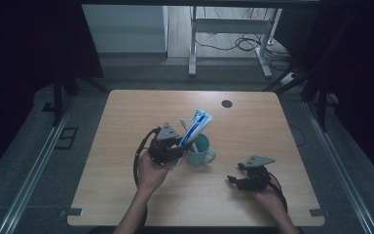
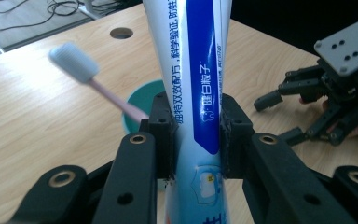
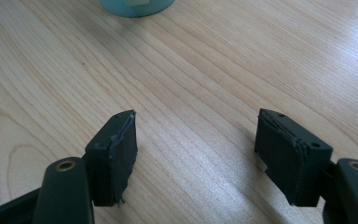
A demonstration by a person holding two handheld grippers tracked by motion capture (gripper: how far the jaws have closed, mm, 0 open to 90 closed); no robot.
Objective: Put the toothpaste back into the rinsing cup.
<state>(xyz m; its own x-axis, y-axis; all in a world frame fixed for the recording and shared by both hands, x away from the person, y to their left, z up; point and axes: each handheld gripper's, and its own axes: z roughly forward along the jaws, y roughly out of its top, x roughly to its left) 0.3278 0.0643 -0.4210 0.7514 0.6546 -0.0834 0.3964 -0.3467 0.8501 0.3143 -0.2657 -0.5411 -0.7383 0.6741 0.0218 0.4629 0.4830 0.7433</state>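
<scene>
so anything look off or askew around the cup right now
Nothing spilled or broken. The teal cup stands upright with a toothbrush leaning in it. The toothpaste tube is pinched slightly in at its sides by the left gripper, which is expected. The right gripper rests open with nothing between its jaws.

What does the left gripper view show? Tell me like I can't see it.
Two black jaws of the left gripper squeeze a blue-and-white toothpaste tube held upright. Behind it, a pink toothbrush leans out of a teal cup on a wooden table.
</scene>
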